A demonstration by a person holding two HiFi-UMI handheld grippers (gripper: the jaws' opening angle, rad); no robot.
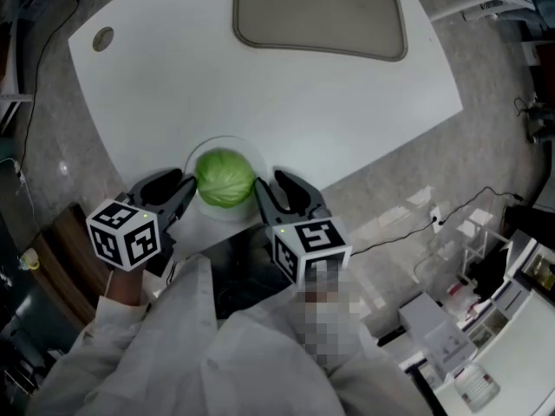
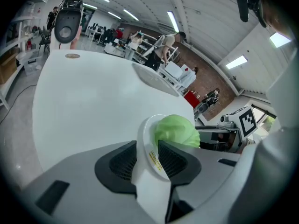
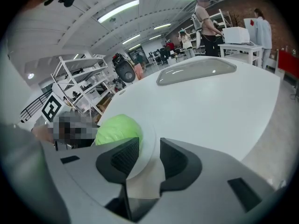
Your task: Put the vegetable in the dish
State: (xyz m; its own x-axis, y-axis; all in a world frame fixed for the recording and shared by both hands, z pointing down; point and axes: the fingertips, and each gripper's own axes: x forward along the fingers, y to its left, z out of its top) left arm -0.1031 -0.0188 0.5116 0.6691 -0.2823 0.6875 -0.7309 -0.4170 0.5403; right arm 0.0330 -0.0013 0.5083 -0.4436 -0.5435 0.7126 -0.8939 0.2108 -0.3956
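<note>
We hold the left gripper [image 2: 145, 146] and right gripper [image 3: 149, 146] wide-jawed astride the dish [image 1: 224, 141] of cabbage [image 1: 225, 178], at the near edge of the white table [image 1: 260, 94] on grey floor [image 1: 486, 146].

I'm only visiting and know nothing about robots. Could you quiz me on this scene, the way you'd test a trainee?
1. True or false: the cabbage lies in the dish.
2. What stands between the left gripper's jaws? A) the dish's rim B) the cabbage C) nothing
3. Fill in: the right gripper's jaws are ____ (open or shut).
Key: 1 true; 2 A; 3 open.
</note>
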